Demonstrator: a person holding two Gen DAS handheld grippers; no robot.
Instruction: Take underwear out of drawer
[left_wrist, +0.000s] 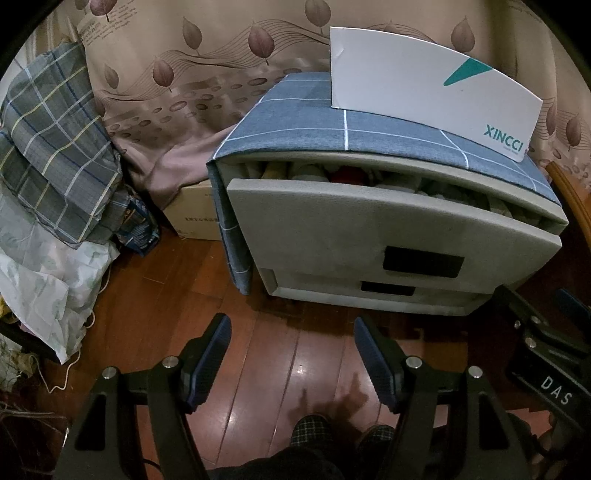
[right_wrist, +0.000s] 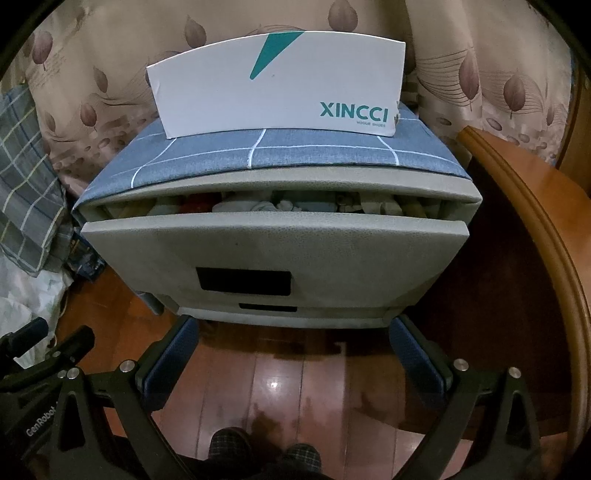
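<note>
A: Why are both grippers hanging back above the floor?
B: The left gripper (left_wrist: 291, 354) and right gripper (right_wrist: 293, 354) are gaping wide, empty; underwear (right_wrist: 280, 205) is lying inside the part-open drawer (right_wrist: 273, 251).

Left gripper (left_wrist: 291, 332) and right gripper (right_wrist: 293, 336) both gape wide; each holds nothing

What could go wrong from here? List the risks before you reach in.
1. The top drawer is only slightly open, so the gap may be too narrow for the open right gripper.
2. The packed clothes are jumbled; the wrong item might be grabbed.
3. Tugging could shake the white box on top.
</note>
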